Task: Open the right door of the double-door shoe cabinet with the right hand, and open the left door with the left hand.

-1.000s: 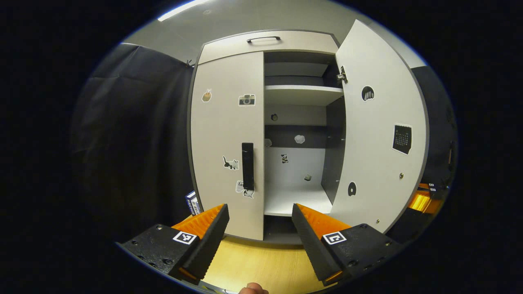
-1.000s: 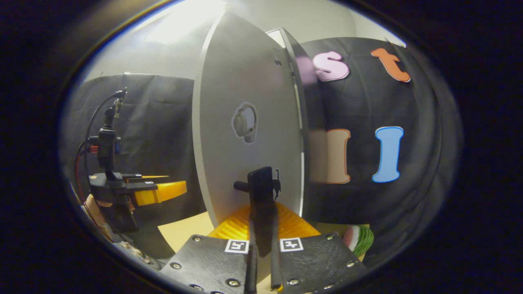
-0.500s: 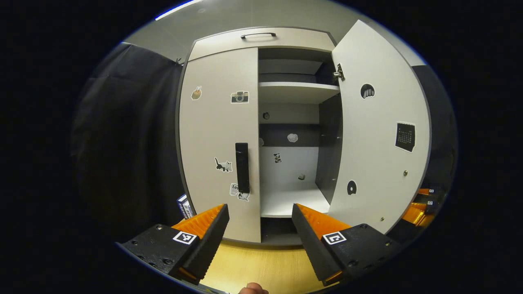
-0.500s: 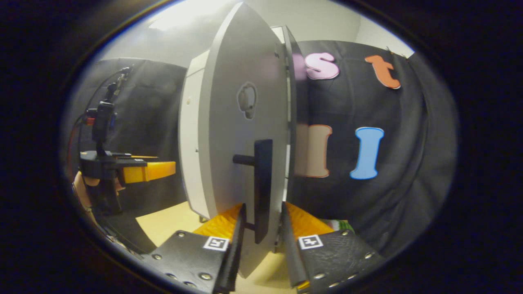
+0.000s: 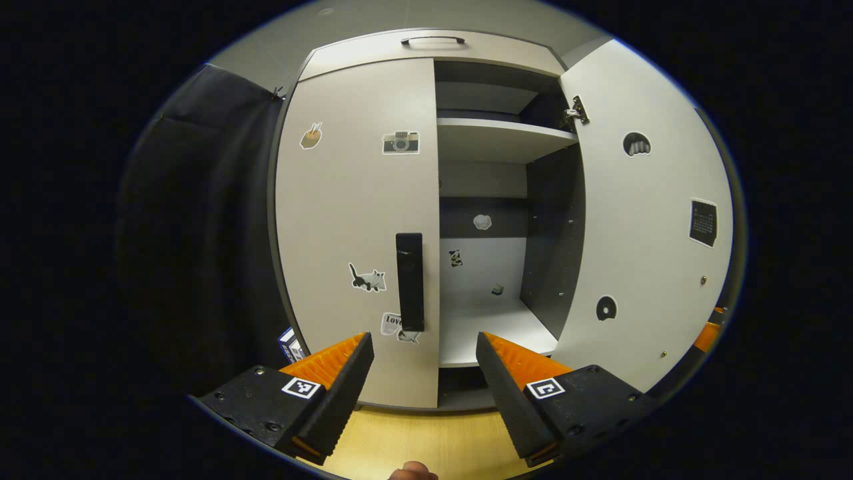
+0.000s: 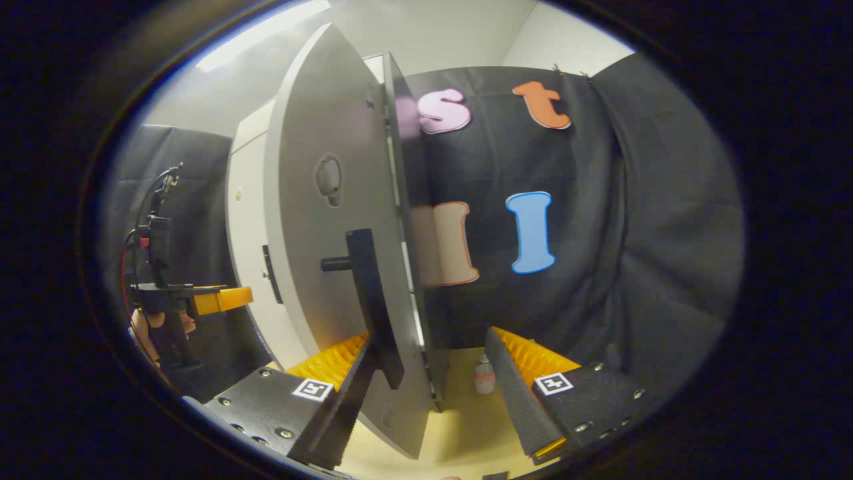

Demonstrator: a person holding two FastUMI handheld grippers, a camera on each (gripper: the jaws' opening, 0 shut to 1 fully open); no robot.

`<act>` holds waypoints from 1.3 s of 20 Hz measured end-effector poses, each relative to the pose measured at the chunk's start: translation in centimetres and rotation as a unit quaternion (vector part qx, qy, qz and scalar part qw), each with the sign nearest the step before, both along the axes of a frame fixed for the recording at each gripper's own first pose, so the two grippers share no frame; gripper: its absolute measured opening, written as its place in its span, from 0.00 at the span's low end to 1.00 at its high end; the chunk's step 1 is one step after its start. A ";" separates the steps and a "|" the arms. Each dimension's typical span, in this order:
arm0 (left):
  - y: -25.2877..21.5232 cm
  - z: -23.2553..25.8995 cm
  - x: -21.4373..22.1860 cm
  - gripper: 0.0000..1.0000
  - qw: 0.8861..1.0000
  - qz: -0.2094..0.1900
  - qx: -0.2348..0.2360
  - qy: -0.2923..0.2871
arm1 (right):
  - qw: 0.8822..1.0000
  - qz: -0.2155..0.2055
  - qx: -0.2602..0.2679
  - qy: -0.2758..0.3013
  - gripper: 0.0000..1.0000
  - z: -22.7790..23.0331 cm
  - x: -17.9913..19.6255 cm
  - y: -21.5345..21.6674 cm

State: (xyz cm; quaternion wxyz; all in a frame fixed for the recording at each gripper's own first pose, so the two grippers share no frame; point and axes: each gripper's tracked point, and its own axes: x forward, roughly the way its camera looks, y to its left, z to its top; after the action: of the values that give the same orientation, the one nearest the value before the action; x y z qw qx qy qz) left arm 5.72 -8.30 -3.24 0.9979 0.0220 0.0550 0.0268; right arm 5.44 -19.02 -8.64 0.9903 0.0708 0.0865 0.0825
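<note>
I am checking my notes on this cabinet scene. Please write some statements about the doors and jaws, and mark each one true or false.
1. The pale grey right cabinet door stands swung open. True.
2. The pale grey left cabinet door is open too. False: it is shut.
3. The left gripper has its jaws clamped on the black bar handle of the left door. False: they are spread apart, short of it.
4. The right gripper has open jaws, with the right door's black handle near the left one. True.
5. The white shelves inside hold shoes. False: no shoes visible.
</note>
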 end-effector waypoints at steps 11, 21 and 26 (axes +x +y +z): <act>2.9 -0.6 9.1 0.96 1.000 -0.026 0.009 0.001 | 0.995 -0.097 -0.021 0.005 0.95 -0.4 -1.3 -0.5; 2.8 -1.3 11.8 0.95 0.999 -0.030 0.030 0.002 | 0.990 -0.137 -0.041 0.006 1.00 -0.7 -2.4 -1.5; 1.9 -1.6 11.8 0.55 0.999 -0.041 -0.005 -0.002 | 0.986 -0.159 -0.042 0.007 1.00 -0.6 -2.6 -3.1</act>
State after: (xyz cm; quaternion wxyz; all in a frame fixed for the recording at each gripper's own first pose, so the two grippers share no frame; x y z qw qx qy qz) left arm 17.49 -6.36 -4.83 0.9984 0.0192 0.0522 -0.0139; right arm 2.87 -22.08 -9.29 0.9922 0.0425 0.0845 -0.0807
